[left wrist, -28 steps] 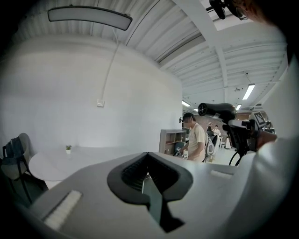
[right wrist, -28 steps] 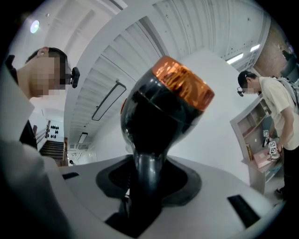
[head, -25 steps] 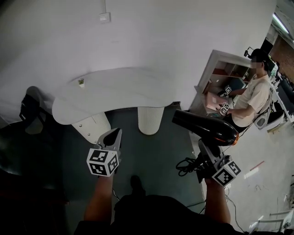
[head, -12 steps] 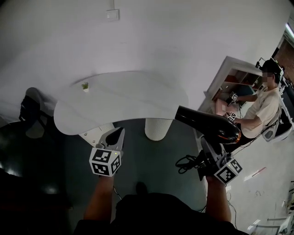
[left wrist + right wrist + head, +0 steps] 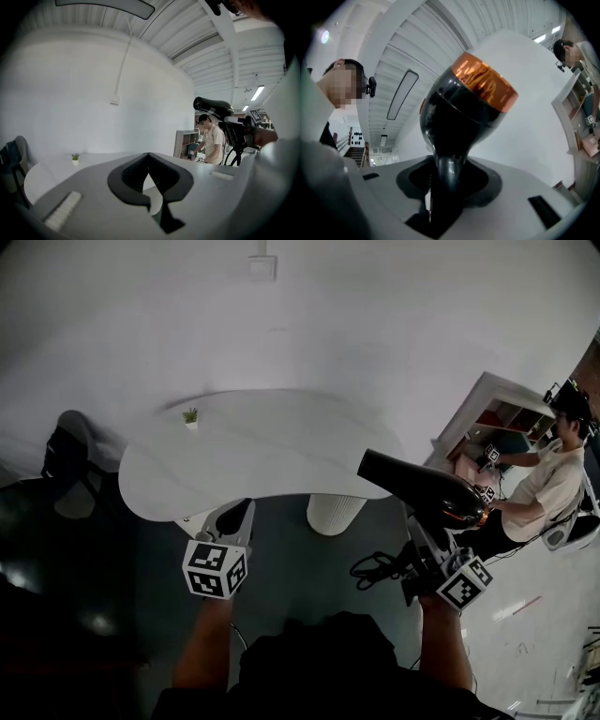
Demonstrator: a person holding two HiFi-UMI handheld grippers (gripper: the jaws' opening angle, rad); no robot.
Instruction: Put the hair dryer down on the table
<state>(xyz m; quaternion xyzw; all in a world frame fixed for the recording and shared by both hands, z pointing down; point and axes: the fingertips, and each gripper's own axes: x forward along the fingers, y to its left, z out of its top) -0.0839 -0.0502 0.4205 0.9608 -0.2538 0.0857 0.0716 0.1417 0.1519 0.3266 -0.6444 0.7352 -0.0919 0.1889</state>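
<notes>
- hair dryer (image 5: pixel 419 490) is up in the air at the right of the head view, black with a copper band at its rear end; it is not resting on the table (image 5: pixel 262 457).
- its barrel lies nearly level, and the nozzle end overlaps the table's right rim in the head view.
- right gripper (image 5: pixel 427 546) points forward and upward from the person's right forearm; its fingers pinch the dryer's handle from both sides, with the handle standing between the pads in the right gripper view.
- a black cord (image 5: pixel 375 570) hangs in loops beside that gripper, over the floor.
- left gripper (image 5: pixel 233 518) is held out from the left forearm, aimed at the table's near edge – its fingers are pressed together at the tips with nothing between them.
- a small potted plant (image 5: pixel 190 416) stands on the table's far left side, well apart from both grippers.
- another person (image 5: pixel 553 486) sits at the far right.
</notes>
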